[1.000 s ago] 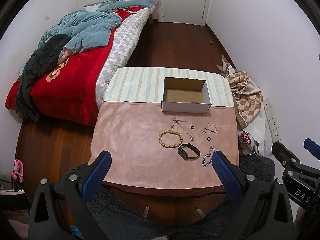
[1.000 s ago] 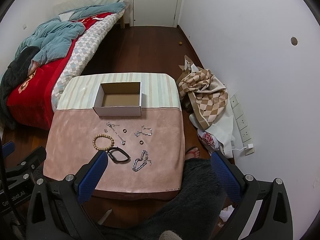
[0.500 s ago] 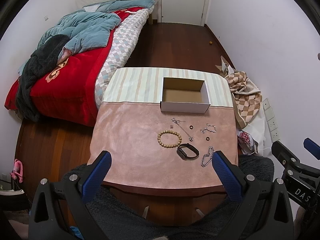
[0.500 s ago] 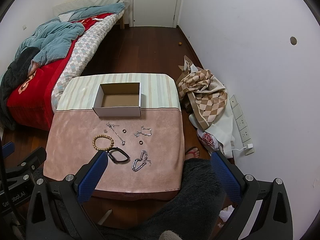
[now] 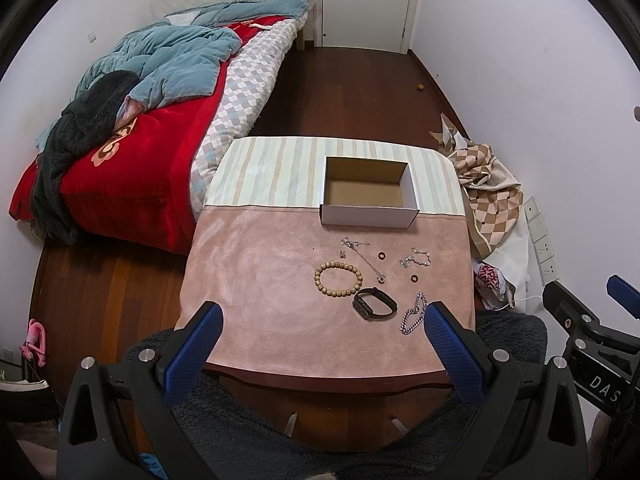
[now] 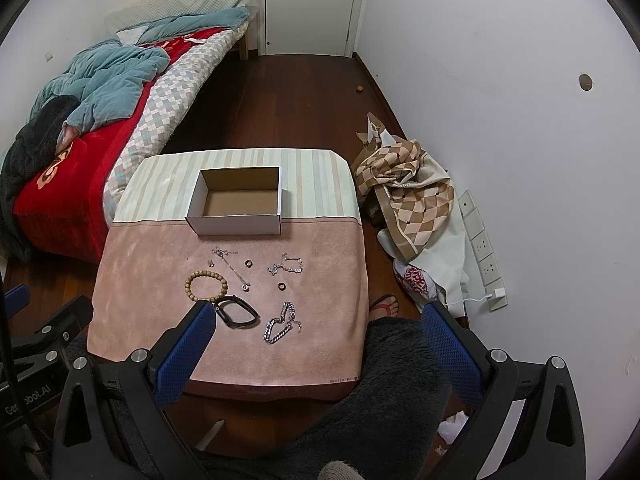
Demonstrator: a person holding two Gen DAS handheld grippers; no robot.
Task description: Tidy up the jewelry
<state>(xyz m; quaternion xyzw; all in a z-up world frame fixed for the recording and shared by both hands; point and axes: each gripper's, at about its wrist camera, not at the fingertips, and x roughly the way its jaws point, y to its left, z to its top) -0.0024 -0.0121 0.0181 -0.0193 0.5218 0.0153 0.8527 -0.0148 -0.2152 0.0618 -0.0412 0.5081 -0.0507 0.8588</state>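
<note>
Both grippers wide open, holding nothing, short of the table

Left gripper (image 5: 320, 338) and right gripper (image 6: 320, 336) hover empty; bead bracelet (image 5: 338, 279), black band (image 5: 375, 303), chains and rings lie before the empty cardboard box (image 5: 370, 191). Nothing sorted yet.

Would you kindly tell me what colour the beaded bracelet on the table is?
Light tan, like pale wood: the beaded bracelet shows best in the left wrist view.
</note>
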